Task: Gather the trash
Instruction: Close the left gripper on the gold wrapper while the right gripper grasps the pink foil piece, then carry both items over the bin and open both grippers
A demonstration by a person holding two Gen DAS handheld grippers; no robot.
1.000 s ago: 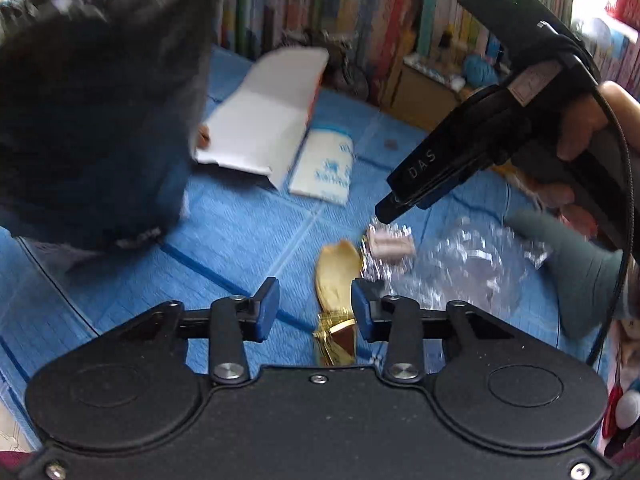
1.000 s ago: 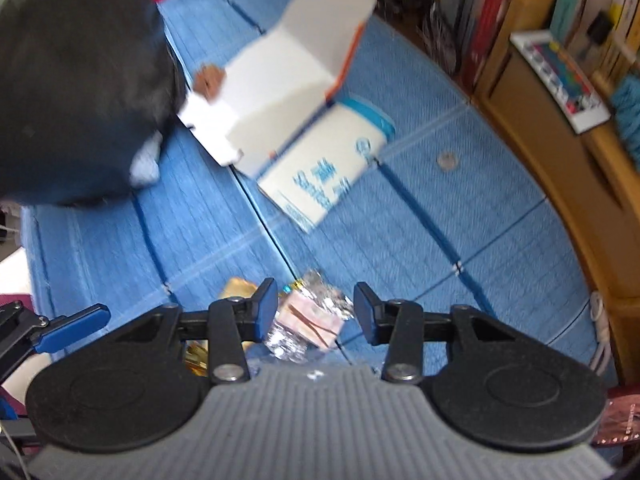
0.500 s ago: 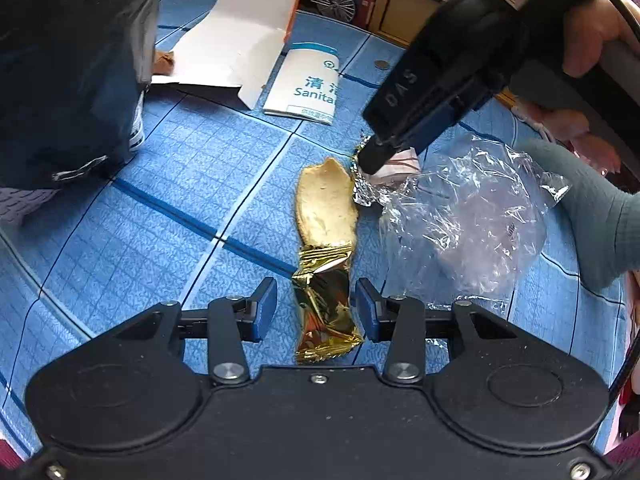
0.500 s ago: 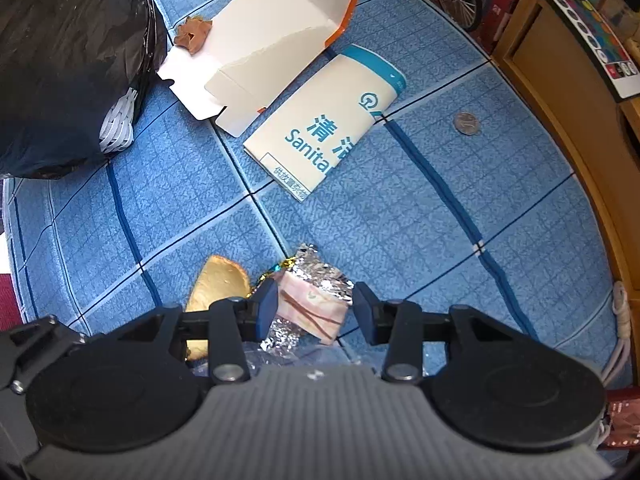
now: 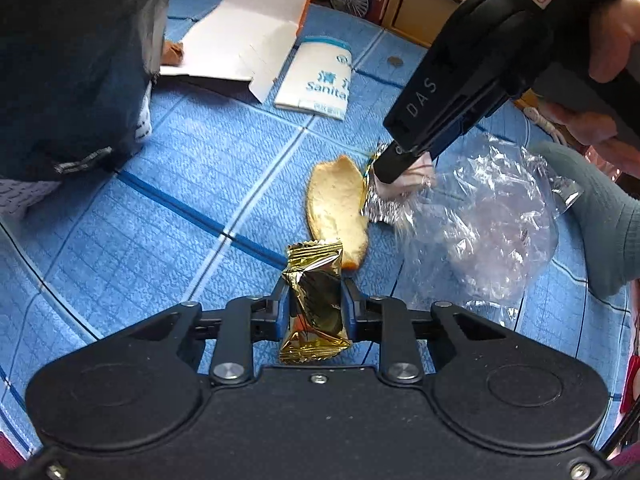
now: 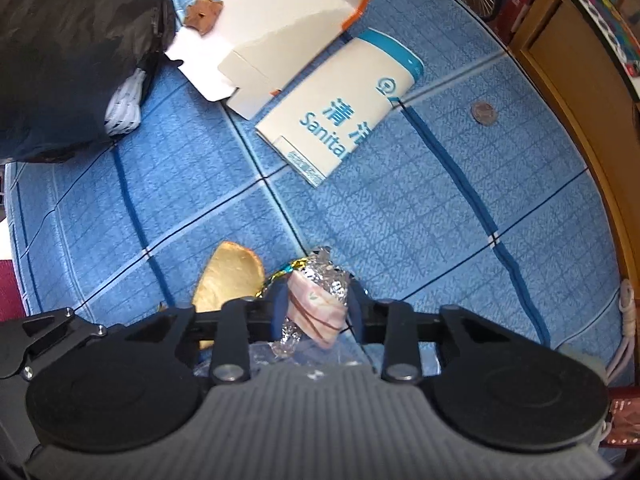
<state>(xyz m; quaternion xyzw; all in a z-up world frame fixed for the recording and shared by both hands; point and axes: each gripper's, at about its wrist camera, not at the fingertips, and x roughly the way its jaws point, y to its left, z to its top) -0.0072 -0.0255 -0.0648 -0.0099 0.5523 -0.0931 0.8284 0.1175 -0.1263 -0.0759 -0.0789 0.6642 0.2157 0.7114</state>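
Blue checked matting (image 6: 420, 216) covers the floor under you, with bookshelves and a wooden cabinet (image 6: 576, 80) along its far edge. Your left gripper (image 5: 314, 308) is pinching the gold wrapper (image 5: 316, 300); both blue fingers press against its crumpled sides, and the wrapper's top end overlaps the near tip of the peel-like yellow scrap (image 5: 336, 204) lying on the mat. Your right gripper (image 6: 318, 310) is closed on the foil-and-pink wrapper (image 6: 320, 304), which sits squarely between its fingers; in the left wrist view its black nose comes down on that bundle just right of the yellow scrap. A crumpled clear plastic bag (image 5: 480, 224) lies touching the foil on the right, beside a foot in a grey sock (image 5: 596, 220). Farther along the mat lie a white sanitary packet (image 6: 340, 116) and an opened white carton (image 6: 288, 20), the carton overlapping the packet's far end. A black rubbish bag (image 5: 72, 56) bulks at the mat's left side, and a coin (image 6: 483, 113) lies near the cabinet.
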